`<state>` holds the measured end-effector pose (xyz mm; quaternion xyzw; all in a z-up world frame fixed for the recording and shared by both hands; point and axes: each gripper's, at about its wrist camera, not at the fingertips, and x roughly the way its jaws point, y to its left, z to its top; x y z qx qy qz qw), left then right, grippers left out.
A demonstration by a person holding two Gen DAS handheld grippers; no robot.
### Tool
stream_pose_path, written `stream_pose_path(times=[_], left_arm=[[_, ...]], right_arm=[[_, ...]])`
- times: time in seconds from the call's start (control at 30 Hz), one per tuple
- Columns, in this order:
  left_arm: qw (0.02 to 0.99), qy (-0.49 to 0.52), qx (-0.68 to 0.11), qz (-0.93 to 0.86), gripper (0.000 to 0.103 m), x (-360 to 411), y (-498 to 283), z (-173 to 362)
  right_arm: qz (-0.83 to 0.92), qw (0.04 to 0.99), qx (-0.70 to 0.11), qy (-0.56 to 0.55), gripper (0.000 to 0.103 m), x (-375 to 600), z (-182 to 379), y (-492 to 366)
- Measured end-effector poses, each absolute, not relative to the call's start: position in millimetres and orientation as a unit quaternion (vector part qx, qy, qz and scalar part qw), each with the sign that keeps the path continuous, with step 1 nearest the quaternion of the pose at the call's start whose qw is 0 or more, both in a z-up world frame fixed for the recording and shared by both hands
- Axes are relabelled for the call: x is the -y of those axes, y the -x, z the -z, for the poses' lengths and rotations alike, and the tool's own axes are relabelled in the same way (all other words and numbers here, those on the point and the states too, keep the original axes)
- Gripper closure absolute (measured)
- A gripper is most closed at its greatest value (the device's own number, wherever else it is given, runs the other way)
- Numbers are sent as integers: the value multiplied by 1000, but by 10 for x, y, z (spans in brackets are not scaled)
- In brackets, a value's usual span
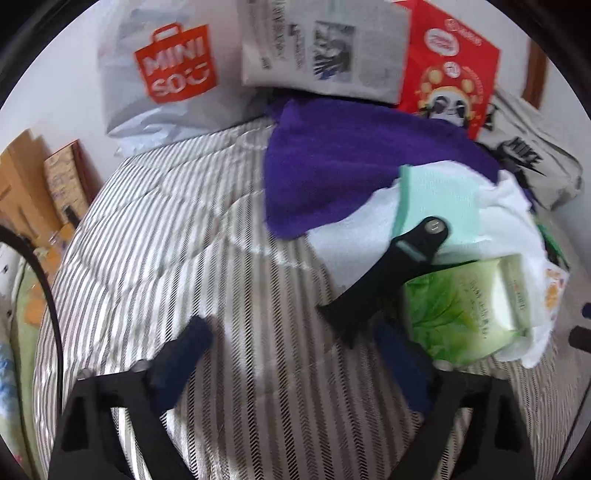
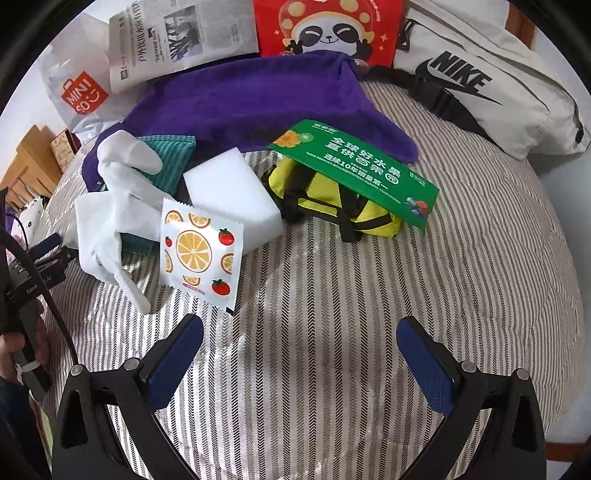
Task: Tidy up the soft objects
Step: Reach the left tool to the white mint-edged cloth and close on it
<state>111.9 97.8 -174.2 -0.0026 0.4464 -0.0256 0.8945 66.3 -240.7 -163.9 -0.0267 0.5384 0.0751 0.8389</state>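
Observation:
In the left wrist view my left gripper (image 1: 295,350) is open over bare striped bedcover, with nothing between its blue pads. Just beyond its right finger lie a black strap (image 1: 388,273) and a green tissue pack (image 1: 461,306), resting on a white cloth (image 1: 362,229) with a mint sponge (image 1: 439,199) and a purple towel (image 1: 351,162). My right gripper (image 2: 301,350) is also open and empty above the bedcover. Ahead of it lie an orange-print packet (image 2: 199,251), a white glove (image 2: 114,206), a white foam block (image 2: 232,192), a teal striped cloth (image 2: 170,155) and a yellow bag (image 2: 325,199) under a green card (image 2: 354,170).
At the head of the bed stand a Miniso bag (image 1: 170,74), a newspaper (image 1: 325,48), a red panda bag (image 2: 328,26) and a grey Nike bag (image 2: 480,85). A hand (image 2: 11,347) holds the other gripper's handle at the left edge. Wooden furniture (image 1: 22,177) stands left of the bed.

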Motion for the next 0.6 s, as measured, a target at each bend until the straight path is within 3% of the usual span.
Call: stream_pose_path(times=[0.07, 0.23, 0.37, 0.47, 0.6], left_arm=[[894, -17, -446, 47, 35, -916, -1135, 1722], [891, -81, -438, 86, 54, -705, -1169, 1665], [884, -72, -447, 118, 80, -659, -1263, 1620], [885, -57, -442, 131, 91, -676, -1273, 1520], [879, -17, -453, 150, 93, -764, -1295, 1451]], right_arm=[[-74, 840, -537, 27, 0, 2413, 1628, -657], [-69, 840, -538, 25, 0, 2469, 1633, -642], [-65, 838, -541, 22, 0, 2511, 1654, -651], [-66, 840, -538, 25, 0, 2529, 1635, -637], [-64, 842, -535, 23, 0, 2559, 1619, -638]])
